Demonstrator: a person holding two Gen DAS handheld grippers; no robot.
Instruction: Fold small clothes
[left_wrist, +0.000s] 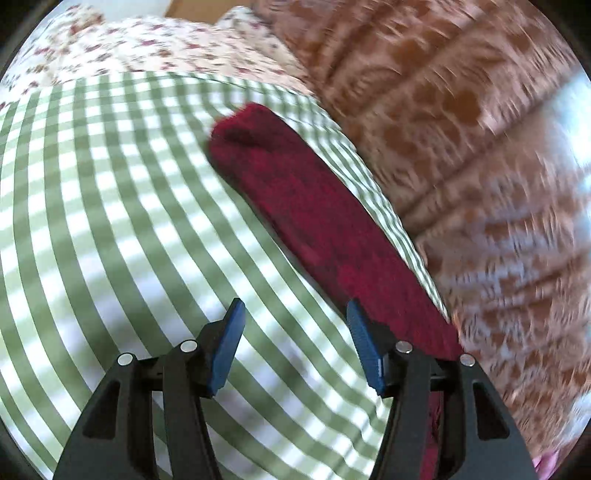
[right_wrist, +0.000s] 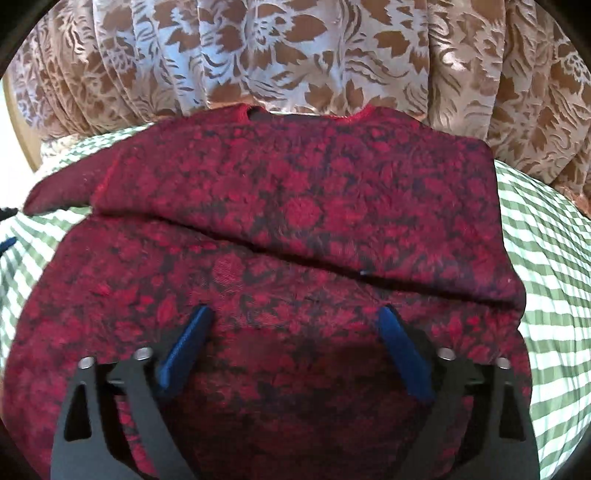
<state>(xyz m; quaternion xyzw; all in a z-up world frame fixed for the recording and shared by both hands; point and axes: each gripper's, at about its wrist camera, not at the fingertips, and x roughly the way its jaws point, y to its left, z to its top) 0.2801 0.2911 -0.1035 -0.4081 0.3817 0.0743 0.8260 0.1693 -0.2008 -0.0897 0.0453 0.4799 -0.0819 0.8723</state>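
A dark red patterned sweater (right_wrist: 295, 229) lies on the green-and-white checked cloth (right_wrist: 554, 258), neckline at the far edge and one part folded across its middle. My right gripper (right_wrist: 295, 314) is open just above the sweater's near part, holding nothing. In the left wrist view the sweater's edge and sleeve (left_wrist: 314, 206) run from the middle toward the lower right. My left gripper (left_wrist: 293, 306) is open over the checked cloth (left_wrist: 110, 221), its right finger next to the sweater's edge, holding nothing.
A brown and silver leaf-patterned curtain (right_wrist: 295, 55) hangs behind the sweater, and shows at the right in the left wrist view (left_wrist: 461, 110). A floral cloth (left_wrist: 147, 48) lies beyond the checked cloth's far edge.
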